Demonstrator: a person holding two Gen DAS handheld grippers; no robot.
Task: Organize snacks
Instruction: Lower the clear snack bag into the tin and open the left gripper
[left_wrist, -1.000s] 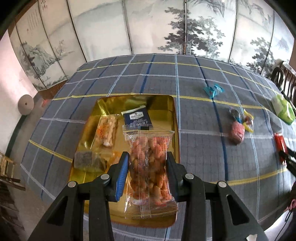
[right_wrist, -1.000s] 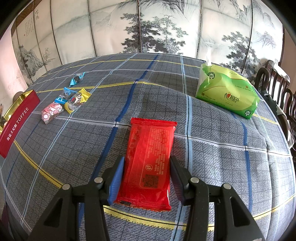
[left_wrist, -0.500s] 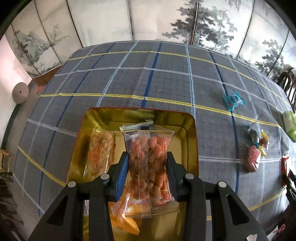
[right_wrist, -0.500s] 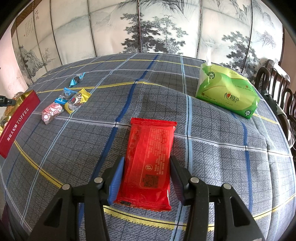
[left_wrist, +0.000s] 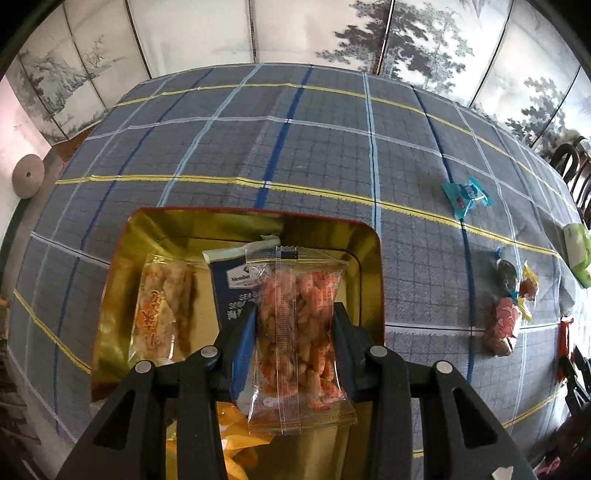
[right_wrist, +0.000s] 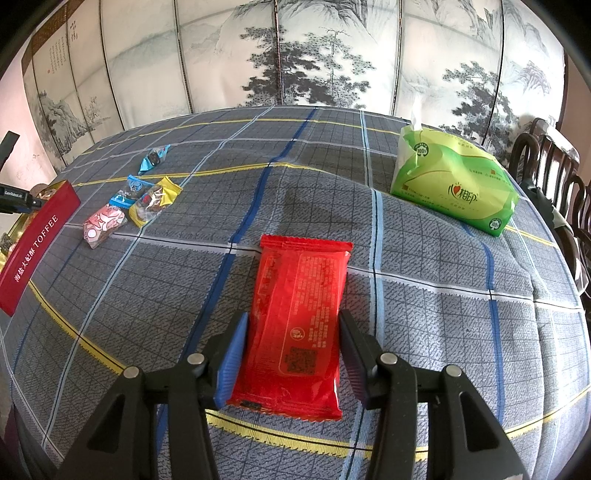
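Your left gripper (left_wrist: 295, 332) is clamped on a clear packet of orange snacks (left_wrist: 298, 332) above the gold tin (left_wrist: 371, 280), on the grey plaid tablecloth (left_wrist: 295, 147). Small wrapped sweets (right_wrist: 125, 206) lie between; your right gripper (right_wrist: 291, 350) pinches a red packet (right_wrist: 299, 306) flat on the cloth. Beyond sit a green tissue pack (right_wrist: 454, 184) and a painted folding screen (right_wrist: 295, 55)
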